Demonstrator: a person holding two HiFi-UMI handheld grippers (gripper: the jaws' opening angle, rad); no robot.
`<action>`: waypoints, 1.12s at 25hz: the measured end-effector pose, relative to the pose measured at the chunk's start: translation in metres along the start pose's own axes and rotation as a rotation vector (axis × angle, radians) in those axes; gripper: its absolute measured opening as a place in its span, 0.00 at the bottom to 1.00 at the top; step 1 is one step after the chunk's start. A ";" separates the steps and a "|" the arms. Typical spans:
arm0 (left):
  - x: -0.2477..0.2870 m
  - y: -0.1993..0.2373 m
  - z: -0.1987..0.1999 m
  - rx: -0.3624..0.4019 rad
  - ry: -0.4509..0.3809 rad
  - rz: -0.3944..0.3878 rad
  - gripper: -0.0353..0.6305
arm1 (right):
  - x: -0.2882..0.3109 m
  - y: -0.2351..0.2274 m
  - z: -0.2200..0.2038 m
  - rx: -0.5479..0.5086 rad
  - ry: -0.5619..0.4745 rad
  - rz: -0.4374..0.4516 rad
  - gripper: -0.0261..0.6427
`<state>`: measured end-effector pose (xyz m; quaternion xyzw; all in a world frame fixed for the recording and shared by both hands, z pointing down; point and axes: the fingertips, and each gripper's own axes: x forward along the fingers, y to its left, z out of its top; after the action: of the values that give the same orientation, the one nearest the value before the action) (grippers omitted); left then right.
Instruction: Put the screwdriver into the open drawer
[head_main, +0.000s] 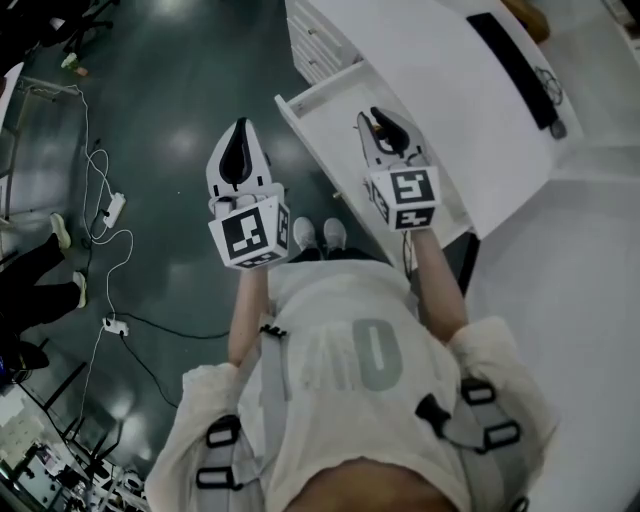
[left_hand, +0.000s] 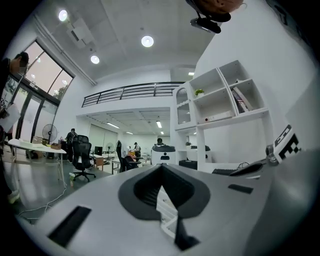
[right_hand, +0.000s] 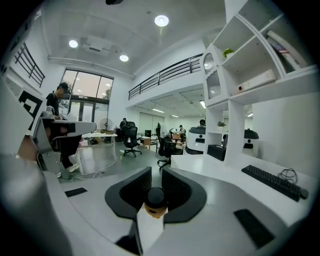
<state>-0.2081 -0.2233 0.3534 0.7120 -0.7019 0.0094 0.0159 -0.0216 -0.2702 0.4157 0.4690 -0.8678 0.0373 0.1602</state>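
1. Screwdriver (right_hand: 156, 202): one, with a round black cap on an orange handle, clamped between the right gripper's (right_hand: 155, 176) two ribbed black jaws, over the one open white drawer (head_main: 322, 135).
2. Left gripper (left_hand: 161, 172): jaws together, nothing between them.

Right gripper view: only the butt end of the orange-handled, black-capped screwdriver (right_hand: 156, 201) shows, gripped between the dark ribbed jaws of the white right gripper (right_hand: 156, 175). Its shaft and tip are hidden beneath them. Head view: the same gripper covers the tool completely and hides part of the open white drawer (head_main: 325, 135). A bystander's dark-trousered legs (head_main: 40, 293) are cut off by the left edge. Distant office people (right_hand: 180, 131) are too small to make out.
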 end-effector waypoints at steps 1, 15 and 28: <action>0.003 -0.004 -0.002 0.001 0.004 -0.010 0.06 | 0.001 -0.003 -0.005 -0.007 0.010 -0.005 0.14; 0.033 -0.045 -0.023 0.027 0.068 -0.119 0.06 | 0.008 -0.039 -0.070 0.033 0.144 -0.053 0.14; 0.036 -0.033 -0.052 0.070 0.158 -0.079 0.06 | 0.053 -0.028 -0.138 0.057 0.274 0.048 0.14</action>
<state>-0.1745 -0.2570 0.4067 0.7362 -0.6691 0.0894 0.0470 0.0077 -0.2987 0.5605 0.4430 -0.8473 0.1293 0.2631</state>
